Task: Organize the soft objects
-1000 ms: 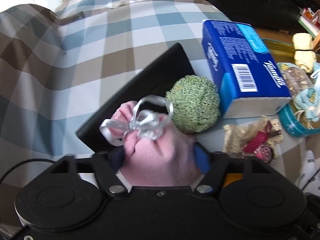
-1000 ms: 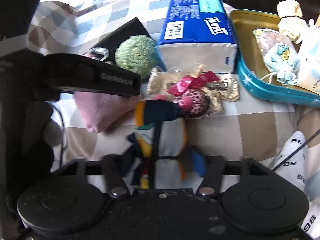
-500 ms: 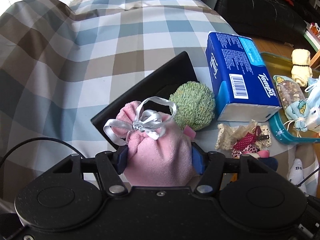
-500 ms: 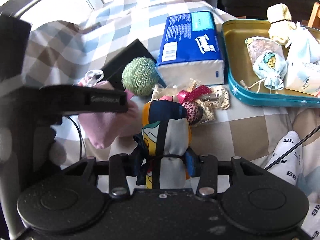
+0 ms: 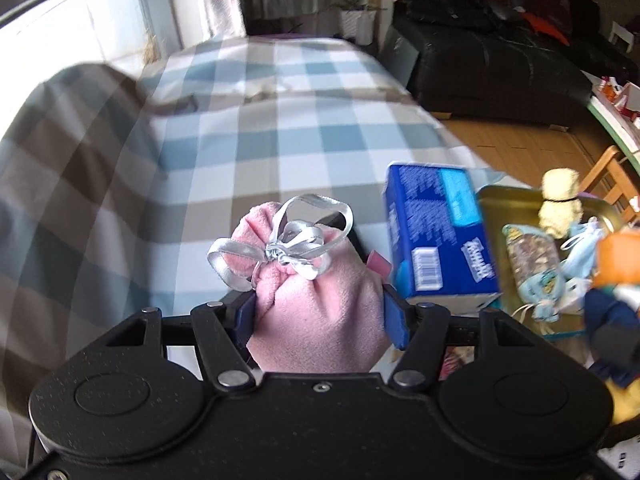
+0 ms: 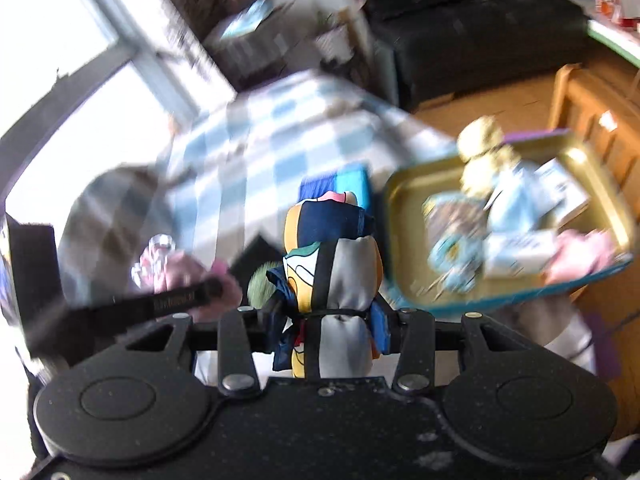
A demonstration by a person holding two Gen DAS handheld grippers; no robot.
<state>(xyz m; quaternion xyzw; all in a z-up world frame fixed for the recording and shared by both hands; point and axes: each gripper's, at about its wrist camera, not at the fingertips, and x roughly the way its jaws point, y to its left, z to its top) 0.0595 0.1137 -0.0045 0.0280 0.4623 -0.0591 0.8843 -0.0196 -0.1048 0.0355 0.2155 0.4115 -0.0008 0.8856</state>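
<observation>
Both jaws clamp pouches between them: left the pink pouch [image 5: 320, 312] (silver-ribboned), right the patchwork pouch [image 6: 334, 280].

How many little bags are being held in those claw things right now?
2. A pink pouch with a silver ribbon sits clamped in the left gripper; a multicoloured patchwork pouch is clamped in the right gripper. More pouches lie in the tin tray.

Left wrist camera sits close behind its gripper [image 5: 320, 312], raised over the checked bed [image 5: 260, 120], facing the far room. Right wrist camera looks the same way, blurred. Both catch the blue tissue pack [image 5: 436, 236] [image 6: 344, 190] and gold tray [image 5: 496, 208] [image 6: 404, 236].
</observation>
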